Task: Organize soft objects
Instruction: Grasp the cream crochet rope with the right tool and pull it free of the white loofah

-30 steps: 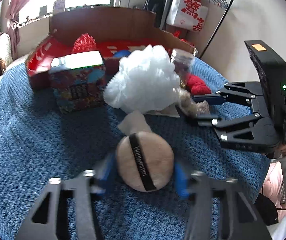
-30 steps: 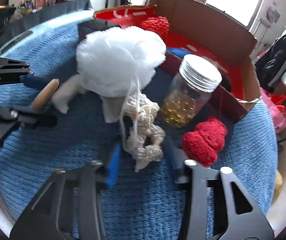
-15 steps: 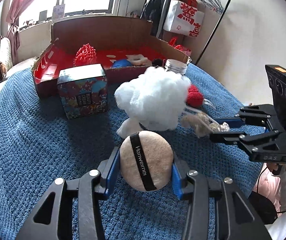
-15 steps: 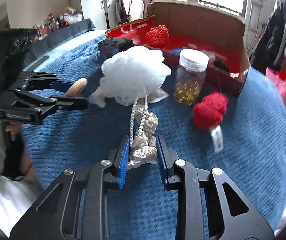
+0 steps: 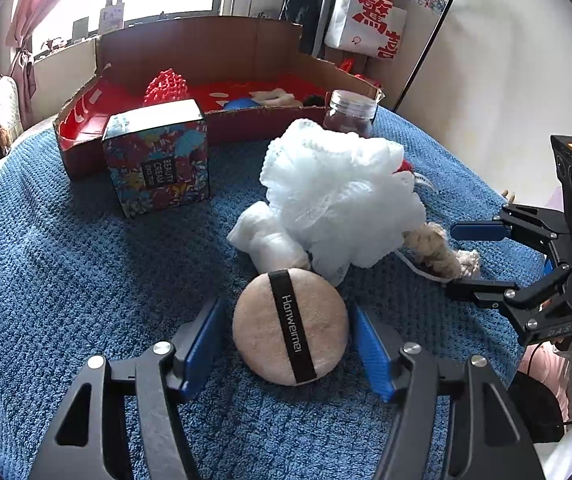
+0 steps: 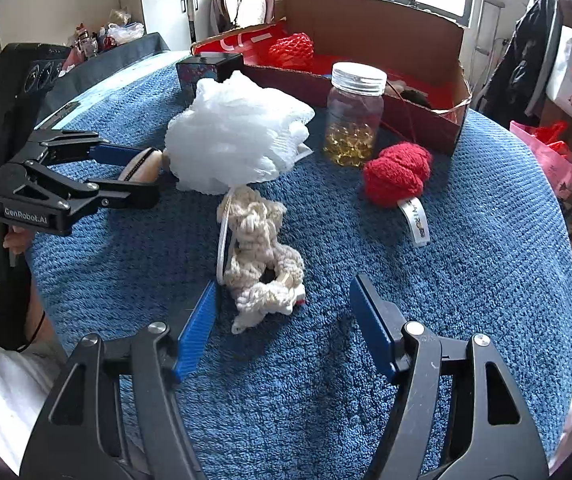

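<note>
change: both tongs, left (image 5: 282, 344) and right (image 6: 284, 320), have just been opening, now released | puff (image 5: 289, 326) and cream knot (image 6: 260, 264) lie free between them, loofah (image 6: 238, 136) at 12 o'clock | we judge both set down, box (image 6: 369, 28) unfilled

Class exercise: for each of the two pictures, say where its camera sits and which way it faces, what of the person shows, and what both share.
Left wrist: on the left gripper, facing down at the powder puff; a sleeve at right.
Right wrist: on the right gripper, facing down at the knotted cream rope; a hand at left.
Shared: white mesh pouf, jar, red box.
</note>
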The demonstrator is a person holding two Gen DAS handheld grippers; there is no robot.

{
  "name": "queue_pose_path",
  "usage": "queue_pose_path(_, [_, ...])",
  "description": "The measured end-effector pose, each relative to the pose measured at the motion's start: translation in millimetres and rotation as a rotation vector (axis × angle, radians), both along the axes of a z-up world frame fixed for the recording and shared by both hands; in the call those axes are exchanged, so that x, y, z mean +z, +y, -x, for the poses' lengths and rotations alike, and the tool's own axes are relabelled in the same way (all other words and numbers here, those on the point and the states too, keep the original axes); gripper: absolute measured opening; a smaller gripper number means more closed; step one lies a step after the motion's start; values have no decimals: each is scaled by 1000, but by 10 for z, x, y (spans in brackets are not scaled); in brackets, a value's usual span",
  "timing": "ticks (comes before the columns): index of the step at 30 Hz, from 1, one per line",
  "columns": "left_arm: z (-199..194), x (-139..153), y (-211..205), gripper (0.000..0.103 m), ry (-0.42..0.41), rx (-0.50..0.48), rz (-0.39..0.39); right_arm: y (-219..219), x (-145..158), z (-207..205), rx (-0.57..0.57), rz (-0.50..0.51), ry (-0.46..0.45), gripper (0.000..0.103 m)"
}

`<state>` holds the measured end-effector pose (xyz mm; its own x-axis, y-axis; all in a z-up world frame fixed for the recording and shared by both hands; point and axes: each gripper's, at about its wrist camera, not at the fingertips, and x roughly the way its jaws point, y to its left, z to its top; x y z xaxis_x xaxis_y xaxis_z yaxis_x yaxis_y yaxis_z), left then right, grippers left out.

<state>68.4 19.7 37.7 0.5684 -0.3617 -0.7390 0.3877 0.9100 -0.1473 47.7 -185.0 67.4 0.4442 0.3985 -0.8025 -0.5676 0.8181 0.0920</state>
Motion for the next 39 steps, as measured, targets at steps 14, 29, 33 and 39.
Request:
queue_pose_path(14, [85,39,5,52,-26,-10,4,-311,118,66,-41,-140,-33,28])
queue_pose_path(29, [17,-9,-29,52,-7,-17,18,-712,286,43,-124,-266,-15,28])
queue_pose_path(33, [9,-15,-23,53,-7,-19,19,-828,431,20,-154,-315,-43,28])
queue_pose_path(39, [9,-16,-26,53,-11,-20,14,-856,493,3,-155,-346,-41,28])
